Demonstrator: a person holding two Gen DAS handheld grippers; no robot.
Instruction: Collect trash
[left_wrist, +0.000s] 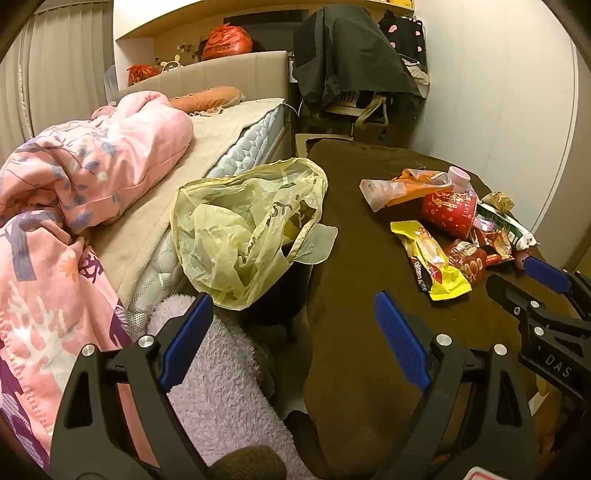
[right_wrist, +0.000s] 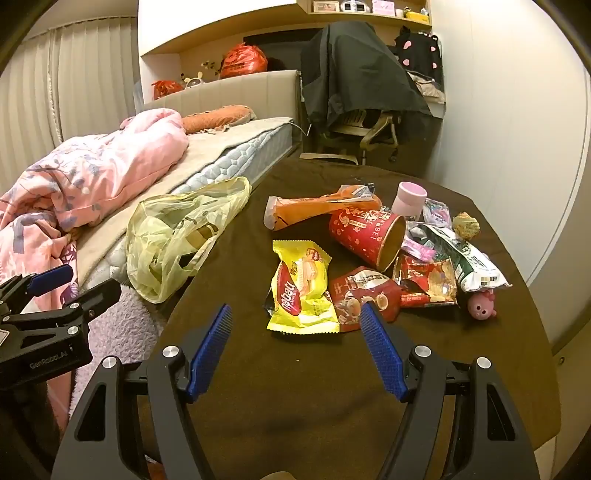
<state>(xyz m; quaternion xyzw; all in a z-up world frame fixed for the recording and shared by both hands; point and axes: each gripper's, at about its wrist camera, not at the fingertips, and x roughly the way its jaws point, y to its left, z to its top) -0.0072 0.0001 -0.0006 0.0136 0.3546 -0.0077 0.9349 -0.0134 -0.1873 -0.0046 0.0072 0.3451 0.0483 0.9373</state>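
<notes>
Left wrist view: a pink floral blanket (left_wrist: 74, 177) is seen heaped on the bed (left_wrist: 236, 125) at the far left. Just right of the mattress edge, a yellow plastic bag (left_wrist: 243, 225) is held open over a dark bin, between the bed and a table draped in a brown cloth (left_wrist: 369, 258). The left gripper (left_wrist: 295, 328) is seen with its blue pads spread wide and nothing between them, above a lilac fluffy fabric (left_wrist: 221, 387) and the table's near edge. Further right, the trash is gathered on the cloth: a yellow wrapper (left_wrist: 430, 258), a red paper cup (left_wrist: 448, 214) lying on its side, an orange packet (left_wrist: 399, 188) and a dark red snack packet (left_wrist: 467, 260).

In the right wrist view, the right gripper (right_wrist: 297, 349) is shown spread open and empty, low over the cloth, just short of the yellow wrapper and the dark red snack packet. A white and green bag (right_wrist: 465, 254) and a small pink pig toy (right_wrist: 480, 304) are seen at the pile's right edge.
</notes>
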